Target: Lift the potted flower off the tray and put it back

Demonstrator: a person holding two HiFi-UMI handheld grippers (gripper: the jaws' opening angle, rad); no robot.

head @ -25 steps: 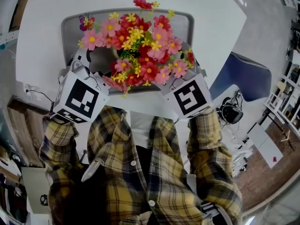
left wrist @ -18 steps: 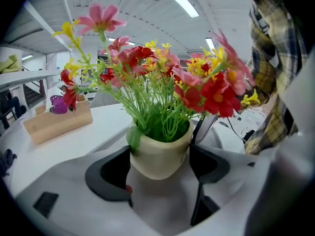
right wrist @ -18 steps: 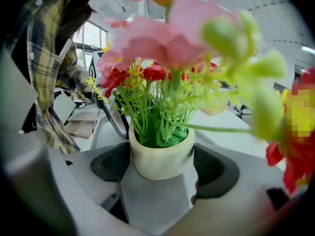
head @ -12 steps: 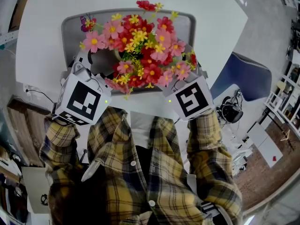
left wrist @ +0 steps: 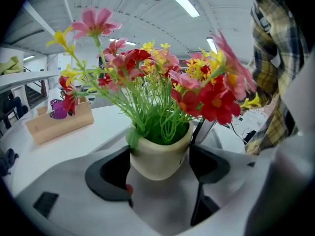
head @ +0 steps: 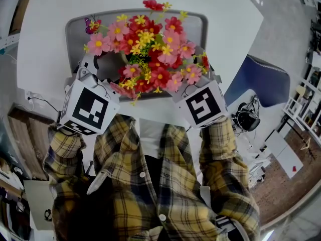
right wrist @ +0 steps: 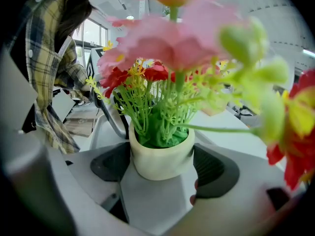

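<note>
Potted flower (head: 145,49): small cream pot, round-bellied and plain-rimmed, stuffed with thin green stems fanning into pink, red and yellow daisy-like blooms, the spread far wider than the pot. Purple butterfly (head: 91,23) at the outer edge of the bouquet, beyond the left tool.

Seated squarely between the jaws of the left tool (left wrist: 159,167), dark pads pressed against the pot's two sides, jaws set wide and gripping it. Caught likewise by the right tool (right wrist: 162,167) from the opposite side, pads tight on the pot wall. Pinned between the two tools, straight ahead of both, upright, over the near part of the grey tray (head: 75,29) on the white worktop (head: 45,4).

From the head view: only blooms, tray rim, both marker cubes and plaid sleeves (head: 220,144), with pot and jaw tips buried under the flowers. From the left gripper view: pot wall, the grip itself, and a wooden block (left wrist: 59,124) on the worktop off to that tool's left, seen nowhere else. From the right gripper view: same pot from the other side, blooms blurred large in front of the lens, plaid shirt (right wrist: 47,58) off to that tool's left.

Pot base possibly resting on the tray, possibly just clear of it: not readable from any view.
</note>
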